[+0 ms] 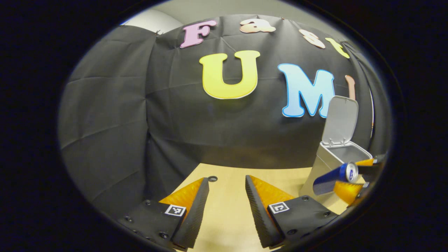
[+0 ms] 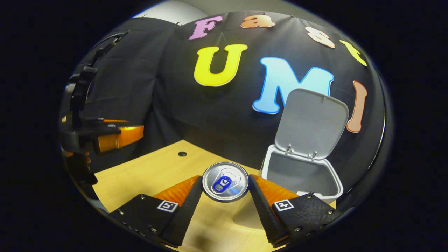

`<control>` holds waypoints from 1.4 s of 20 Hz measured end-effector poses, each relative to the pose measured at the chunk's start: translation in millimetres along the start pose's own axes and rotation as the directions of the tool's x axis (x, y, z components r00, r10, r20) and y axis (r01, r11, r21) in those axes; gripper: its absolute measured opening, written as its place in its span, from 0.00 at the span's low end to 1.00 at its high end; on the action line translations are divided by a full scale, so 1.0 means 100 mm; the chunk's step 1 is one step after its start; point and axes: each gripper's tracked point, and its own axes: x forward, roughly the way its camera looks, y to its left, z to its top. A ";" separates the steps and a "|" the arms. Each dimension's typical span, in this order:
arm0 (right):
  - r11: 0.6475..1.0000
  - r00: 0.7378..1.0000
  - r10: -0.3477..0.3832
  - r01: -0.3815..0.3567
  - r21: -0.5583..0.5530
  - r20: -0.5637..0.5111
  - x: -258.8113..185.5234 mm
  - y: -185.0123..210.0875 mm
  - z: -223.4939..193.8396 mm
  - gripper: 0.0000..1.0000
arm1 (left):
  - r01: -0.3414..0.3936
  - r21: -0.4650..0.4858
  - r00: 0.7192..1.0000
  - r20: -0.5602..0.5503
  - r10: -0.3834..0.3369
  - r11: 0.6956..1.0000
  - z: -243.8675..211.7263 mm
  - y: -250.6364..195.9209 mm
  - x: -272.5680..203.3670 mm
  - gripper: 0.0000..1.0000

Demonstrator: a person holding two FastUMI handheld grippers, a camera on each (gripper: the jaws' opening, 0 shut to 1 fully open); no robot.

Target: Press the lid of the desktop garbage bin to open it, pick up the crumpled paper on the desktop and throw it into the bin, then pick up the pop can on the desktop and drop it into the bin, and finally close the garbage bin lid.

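Right gripper (image 2: 225,185) clamping pop can (image 2: 225,182), left gripper (image 1: 227,196) agape, bin (image 2: 301,176) lid (image 2: 309,122) up

1. On the left gripper (image 1: 227,183) we see two wedge-shaped fingers (image 1: 196,213) with ribbed inner faces.
2. Black plates (image 1: 154,220) with round screws sit at their base.
3. Each plate carries a small square black-and-white marker (image 1: 175,210).
4. The right gripper (image 2: 225,187) has matching plates, screws and markers (image 2: 283,204).

1. The counter (image 2: 150,171) has a light wood-grain top with a small dark round hole (image 2: 182,153) near its back edge.
2. The garbage bin (image 2: 301,176) stands on the counter, lid (image 2: 311,122) raised upright.
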 end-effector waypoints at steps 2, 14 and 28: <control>1.000 0.998 -0.030 0.030 0.008 0.054 -0.01 -0.12 0.22 0.84 | 0.000 -0.002 1.000 -0.002 0.000 1.000 0.00 0.01 0.00 0.71; 0.962 0.953 -0.271 0.262 0.078 0.134 -0.07 -1.15 0.55 0.83 | 0.001 -0.006 1.000 -0.009 -0.001 1.000 -0.02 -0.01 0.00 0.71; 0.923 0.950 -0.264 0.299 0.244 -0.164 0.38 -1.61 -0.37 0.84 | -0.033 -0.016 0.998 -0.046 0.032 0.999 -0.16 0.16 -0.04 0.71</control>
